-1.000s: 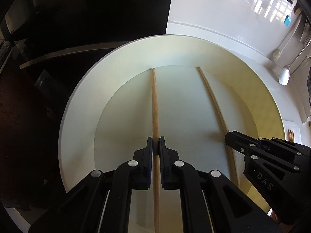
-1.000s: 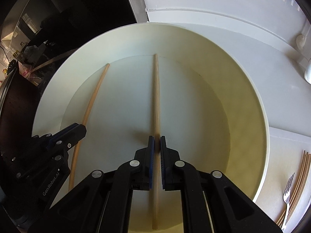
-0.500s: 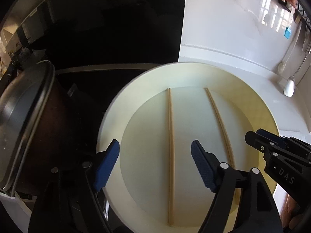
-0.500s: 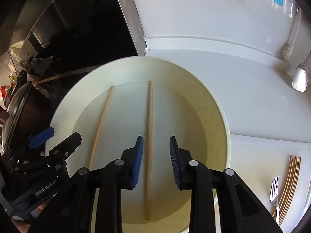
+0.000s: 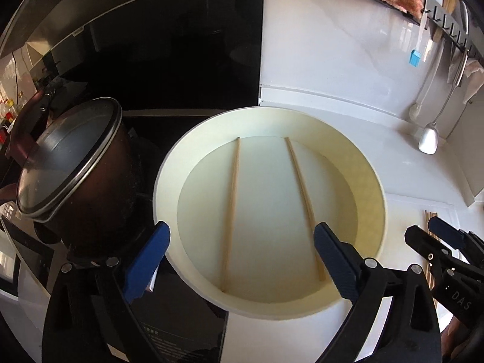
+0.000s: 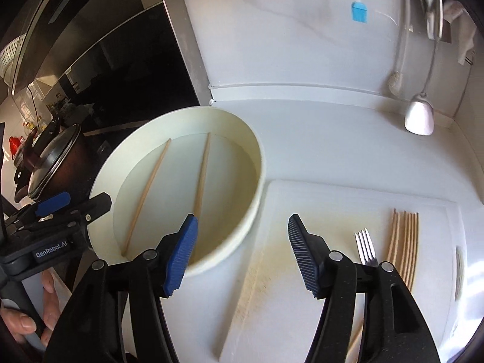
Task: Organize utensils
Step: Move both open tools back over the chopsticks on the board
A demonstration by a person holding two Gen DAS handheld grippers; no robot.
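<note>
A round cream tray [image 5: 375, 181] holds two wooden chopsticks, the left one [image 5: 231, 199] and the right one [image 5: 302, 193], lying apart and nearly parallel. The tray [image 6: 254, 169] and both chopsticks [image 6: 148, 193] [image 6: 201, 175] also show in the right wrist view. My left gripper [image 5: 242, 257] is open and empty, raised above the tray's near side. My right gripper [image 6: 242, 251] is open and empty, over the tray's right rim and the white cutting board [image 6: 302, 199]. Several more chopsticks [image 6: 405, 242] and a fork [image 6: 366, 248] lie on the board.
A brown pot with a glass lid [image 5: 69, 175] stands left of the tray on the black cooktop [image 5: 181, 69]. Ladles [image 6: 419, 115] and a blue brush [image 6: 359, 12] hang on the white wall behind. A hand holds the left gripper [image 6: 51, 230].
Both grippers let go of their chopsticks, opened wide and pulled back and up from the tray. The chopsticks now lie loose in the tray. The right gripper shifted right toward the board.
</note>
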